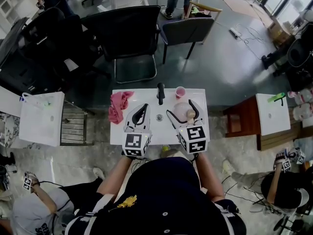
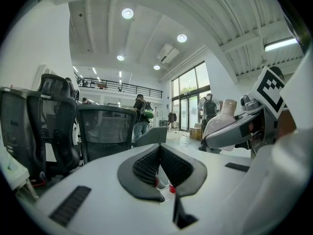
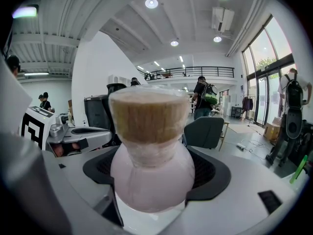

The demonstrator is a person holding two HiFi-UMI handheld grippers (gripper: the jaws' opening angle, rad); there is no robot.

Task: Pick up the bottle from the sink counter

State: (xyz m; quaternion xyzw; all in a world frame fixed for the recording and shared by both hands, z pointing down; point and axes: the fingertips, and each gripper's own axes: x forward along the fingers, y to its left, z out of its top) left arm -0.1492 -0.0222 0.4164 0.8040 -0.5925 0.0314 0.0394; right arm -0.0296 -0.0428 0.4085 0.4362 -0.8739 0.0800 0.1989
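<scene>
In the head view a white sink counter (image 1: 117, 131) lies in front of me. My right gripper (image 1: 182, 111) is shut on a pale pink, round-bellied bottle (image 1: 184, 113) with a tan cork-like top, held over the counter's right half. The right gripper view shows the bottle (image 3: 151, 173) filling the middle, its top (image 3: 148, 117) pointing away, with a dark pad pressed against each side. My left gripper (image 1: 143, 109) hovers over the counter's left half, shut with nothing in it. In the left gripper view its pads (image 2: 146, 166) meet, and the bottle (image 2: 221, 119) shows off to the right.
On the counter are a black faucet (image 1: 160, 93), a pink cup (image 1: 180, 92), a pink cloth (image 1: 119, 106) and the drain (image 1: 159, 117). Black office chairs (image 1: 128, 35) stand behind it. A wooden stool (image 1: 243, 116) and further white counters (image 1: 41, 119) flank it, with people nearby.
</scene>
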